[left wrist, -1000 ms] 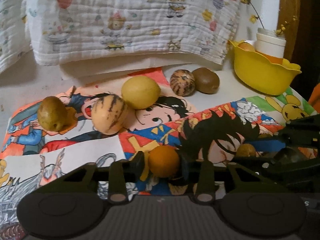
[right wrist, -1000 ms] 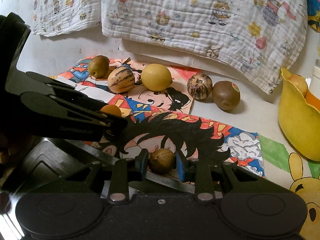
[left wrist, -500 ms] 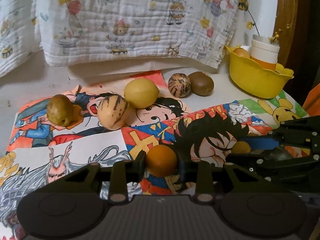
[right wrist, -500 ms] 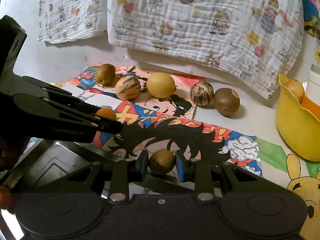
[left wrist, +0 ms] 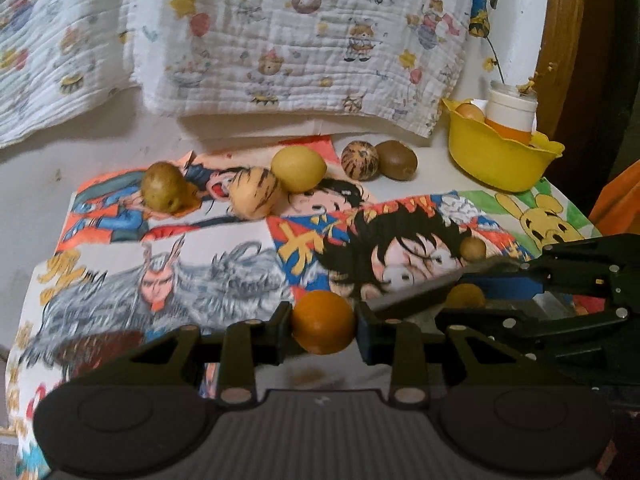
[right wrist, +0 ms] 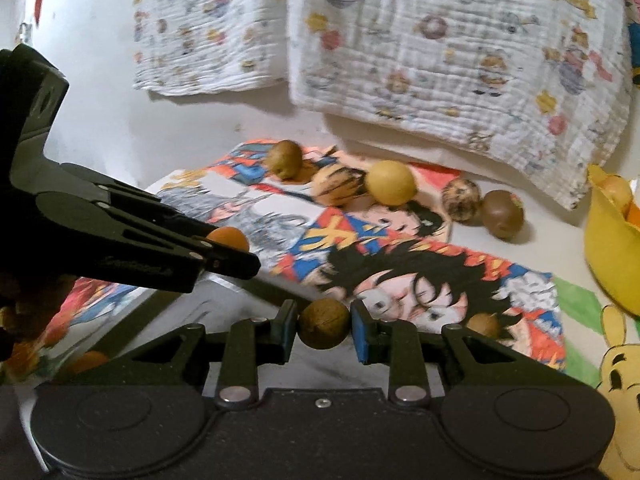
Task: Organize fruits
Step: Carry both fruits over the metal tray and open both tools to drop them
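My left gripper [left wrist: 323, 322] is shut on a small orange fruit [left wrist: 322, 322], held above the cartoon mat [left wrist: 224, 280]. My right gripper [right wrist: 324, 323] is shut on a small brown round fruit [right wrist: 324, 322]. The right gripper shows at the right of the left wrist view [left wrist: 472, 294], the left gripper at the left of the right wrist view [right wrist: 236, 256]. A row of fruit lies at the back of the mat: a green-brown pear [left wrist: 162, 192], a striped melon [left wrist: 256, 196], a lemon [left wrist: 298, 168], a striped ball fruit [left wrist: 359, 160] and a kiwi [left wrist: 396, 159]. A small brown fruit [left wrist: 473, 248] lies on the mat.
A yellow bowl [left wrist: 500, 160] with fruit and a white jar [left wrist: 510, 110] stands at the back right. A patterned white cloth [left wrist: 280, 40] hangs behind. A grey-white tray [right wrist: 168, 320] lies under the grippers, with an orange fruit [right wrist: 86, 362] in it.
Both grippers have pulled back and risen with their fruits still held; the row of fruit looks farther away. A second small brown fruit has come into view on the mat.
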Demonstrator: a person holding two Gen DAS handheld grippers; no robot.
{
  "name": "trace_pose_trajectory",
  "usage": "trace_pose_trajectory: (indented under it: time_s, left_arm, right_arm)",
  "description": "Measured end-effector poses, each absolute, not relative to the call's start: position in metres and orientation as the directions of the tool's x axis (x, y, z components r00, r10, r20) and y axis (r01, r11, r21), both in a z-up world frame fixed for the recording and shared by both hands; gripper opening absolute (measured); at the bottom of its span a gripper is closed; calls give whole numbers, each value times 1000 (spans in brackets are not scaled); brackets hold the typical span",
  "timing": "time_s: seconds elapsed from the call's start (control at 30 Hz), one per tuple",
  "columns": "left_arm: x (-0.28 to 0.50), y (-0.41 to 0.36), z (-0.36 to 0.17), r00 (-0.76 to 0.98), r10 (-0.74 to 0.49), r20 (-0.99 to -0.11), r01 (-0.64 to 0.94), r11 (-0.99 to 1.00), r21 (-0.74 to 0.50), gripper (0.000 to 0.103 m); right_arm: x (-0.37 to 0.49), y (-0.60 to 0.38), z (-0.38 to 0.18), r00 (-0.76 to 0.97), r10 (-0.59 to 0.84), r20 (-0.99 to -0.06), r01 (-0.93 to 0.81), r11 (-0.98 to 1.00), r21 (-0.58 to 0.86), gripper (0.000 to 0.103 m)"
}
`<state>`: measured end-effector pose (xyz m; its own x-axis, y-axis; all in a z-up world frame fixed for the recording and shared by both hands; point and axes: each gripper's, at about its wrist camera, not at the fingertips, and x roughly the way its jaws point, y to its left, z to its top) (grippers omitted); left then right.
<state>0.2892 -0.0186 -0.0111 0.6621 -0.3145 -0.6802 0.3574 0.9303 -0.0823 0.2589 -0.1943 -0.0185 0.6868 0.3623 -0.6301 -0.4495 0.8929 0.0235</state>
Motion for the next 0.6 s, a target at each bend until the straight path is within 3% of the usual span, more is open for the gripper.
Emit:
trace_pose_trajectory:
  time_s: [0.6]
  left_arm:
    - [234,-1,-19,620,-270,-737,329,942,-68,36]
  right_arm:
    - [226,-174,-27,582,374,-723,-484,873,62,31]
